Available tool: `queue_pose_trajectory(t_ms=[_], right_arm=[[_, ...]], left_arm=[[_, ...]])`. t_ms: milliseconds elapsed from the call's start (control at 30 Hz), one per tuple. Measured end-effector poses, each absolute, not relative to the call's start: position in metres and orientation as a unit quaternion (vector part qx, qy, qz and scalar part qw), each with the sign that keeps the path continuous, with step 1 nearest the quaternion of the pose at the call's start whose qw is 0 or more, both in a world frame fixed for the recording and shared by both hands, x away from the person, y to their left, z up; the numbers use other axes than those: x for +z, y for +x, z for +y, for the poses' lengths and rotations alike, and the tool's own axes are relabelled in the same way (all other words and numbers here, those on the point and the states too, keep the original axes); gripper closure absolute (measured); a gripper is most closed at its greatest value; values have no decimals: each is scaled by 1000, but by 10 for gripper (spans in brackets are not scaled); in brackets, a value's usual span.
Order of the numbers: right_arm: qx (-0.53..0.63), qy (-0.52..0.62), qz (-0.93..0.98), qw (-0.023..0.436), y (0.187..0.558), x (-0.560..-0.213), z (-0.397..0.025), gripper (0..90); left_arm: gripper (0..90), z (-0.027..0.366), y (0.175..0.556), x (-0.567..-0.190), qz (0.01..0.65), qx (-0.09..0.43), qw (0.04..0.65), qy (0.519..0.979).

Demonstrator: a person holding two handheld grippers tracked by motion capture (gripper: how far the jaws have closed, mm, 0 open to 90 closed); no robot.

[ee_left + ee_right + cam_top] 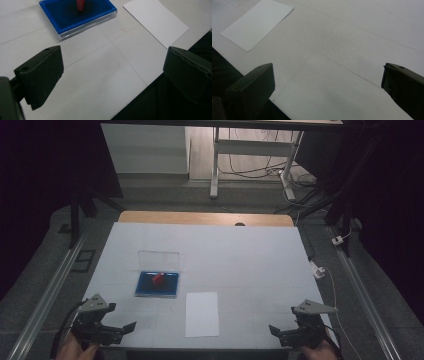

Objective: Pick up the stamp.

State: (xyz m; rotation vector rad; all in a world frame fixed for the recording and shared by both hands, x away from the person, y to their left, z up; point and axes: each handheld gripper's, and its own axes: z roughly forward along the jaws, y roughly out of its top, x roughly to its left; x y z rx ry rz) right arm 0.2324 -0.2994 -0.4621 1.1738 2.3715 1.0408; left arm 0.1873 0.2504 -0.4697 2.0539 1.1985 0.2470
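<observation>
Left tongs [131, 326] agape, right tongs [272, 328] agape

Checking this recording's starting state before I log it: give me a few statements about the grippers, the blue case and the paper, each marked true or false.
1. Both grippers are open and hold nothing. True: left gripper and right gripper have their jaws spread.
2. The small red object lies on the sheet of paper. False: it sits inside the blue case.
3. The case's clear lid stands open. True.
4. The paper lies left of the case. False: it lies to its right, nearer the person.
5. The right gripper touches the paper. False: it is apart from it.
</observation>
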Motion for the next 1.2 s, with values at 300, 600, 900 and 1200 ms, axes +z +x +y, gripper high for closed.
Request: queue_pose_trajectory(t_ms=[300, 600, 900, 1200], right_arm=[[363, 406, 825, 151, 232, -462, -299, 0], [364, 410, 823, 152, 232, -462, -300, 0], [362, 404, 826, 152, 232, -462, -299, 0], [366, 408, 824, 148, 232, -461, -300, 0]], left_arm=[[18, 253, 199, -473, 467, 110, 381, 790], [0, 251, 218, -476, 463, 118, 377, 794], [0, 243, 241, -478, 457, 114, 374, 799], [3, 238, 264, -478, 463, 121, 369, 797]])
